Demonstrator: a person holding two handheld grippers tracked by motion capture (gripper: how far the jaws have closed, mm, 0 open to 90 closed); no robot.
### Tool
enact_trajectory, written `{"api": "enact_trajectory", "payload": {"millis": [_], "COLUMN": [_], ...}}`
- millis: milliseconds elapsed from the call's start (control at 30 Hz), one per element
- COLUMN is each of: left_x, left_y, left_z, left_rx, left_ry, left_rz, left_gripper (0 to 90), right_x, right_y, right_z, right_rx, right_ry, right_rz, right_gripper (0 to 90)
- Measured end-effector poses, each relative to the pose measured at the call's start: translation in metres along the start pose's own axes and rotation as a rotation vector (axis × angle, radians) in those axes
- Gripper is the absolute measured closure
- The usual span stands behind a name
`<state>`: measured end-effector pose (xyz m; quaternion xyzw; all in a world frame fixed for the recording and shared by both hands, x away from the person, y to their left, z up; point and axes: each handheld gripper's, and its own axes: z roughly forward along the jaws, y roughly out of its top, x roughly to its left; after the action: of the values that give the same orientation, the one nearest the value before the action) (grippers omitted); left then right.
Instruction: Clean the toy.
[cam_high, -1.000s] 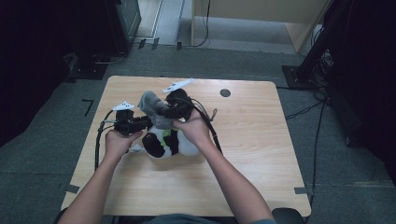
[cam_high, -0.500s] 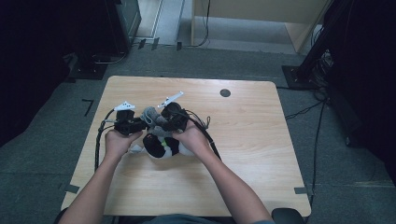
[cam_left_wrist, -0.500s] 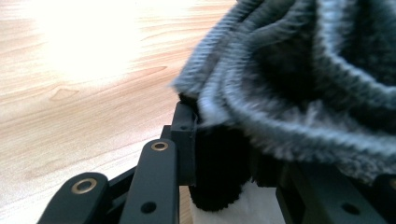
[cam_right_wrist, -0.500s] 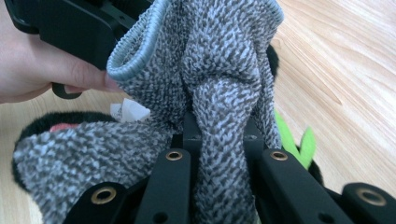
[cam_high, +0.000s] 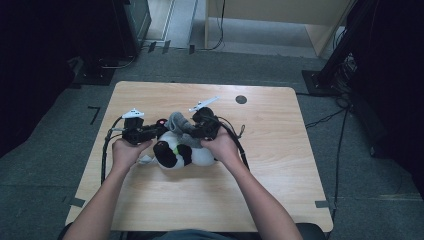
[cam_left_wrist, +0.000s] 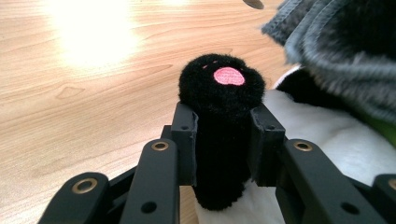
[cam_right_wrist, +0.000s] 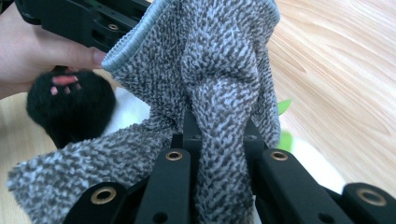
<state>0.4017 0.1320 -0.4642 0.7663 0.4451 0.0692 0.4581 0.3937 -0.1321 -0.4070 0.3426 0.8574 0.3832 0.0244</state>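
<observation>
Presently, item one: plush panda (cam_high: 182, 152), lying on the wooden table (cam_high: 280, 165) between my two hands; my left gripper (cam_left_wrist: 223, 135) clamped on its black paw (cam_left_wrist: 219, 93), pink pad facing outward; item two: grey knitted cloth (cam_right_wrist: 210, 70), pinched tight in my right gripper (cam_right_wrist: 218, 133), bunched and draped just above the panda's white belly, close beside the held paw.

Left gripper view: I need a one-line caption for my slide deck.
Left gripper clamps a plush panda's black paw above the wooden table, grey cloth hanging at right.
</observation>
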Motion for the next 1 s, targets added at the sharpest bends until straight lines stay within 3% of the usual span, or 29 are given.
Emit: {"api": "enact_trajectory", "payload": {"millis": [267, 333, 533, 633, 733, 900, 1000], "left_x": [0.000, -0.001, 0.000, 0.000, -0.001, -0.002, -0.001], "left_y": [0.000, 0.000, 0.000, 0.000, 0.001, 0.001, 0.001], "left_z": [0.000, 0.000, 0.000, -0.001, -0.001, -0.003, -0.003], "left_rx": [-0.001, -0.003, -0.004, -0.005, -0.003, -0.002, -0.003], "left_ry": [-0.026, -0.032, -0.038, -0.042, -0.037, -0.037, -0.041], "left_rz": [0.000, -0.003, -0.014, -0.021, -0.009, -0.004, -0.011], "left_gripper": [68.5, 68.5, 68.5, 68.3, 68.3, 68.3, 68.3], "right_x": [-0.015, -0.017, -0.025, -0.016, 0.003, 0.032, 0.041], "right_y": [-0.008, -0.009, -0.006, 0.004, 0.020, 0.045, 0.050], "right_z": [-0.013, -0.016, -0.028, -0.032, -0.029, -0.008, 0.014], "right_rx": [-0.008, -0.015, -0.033, -0.046, -0.073, -0.069, -0.032], "right_ry": [-0.007, -0.024, -0.061, -0.067, -0.047, 0.016, 0.064], "right_rz": [0.027, 0.016, 0.062, 0.029, -0.021, -0.091, -0.088], "right_gripper": [79.9, 79.8, 79.9, 79.9, 79.9, 79.8, 79.9]}}
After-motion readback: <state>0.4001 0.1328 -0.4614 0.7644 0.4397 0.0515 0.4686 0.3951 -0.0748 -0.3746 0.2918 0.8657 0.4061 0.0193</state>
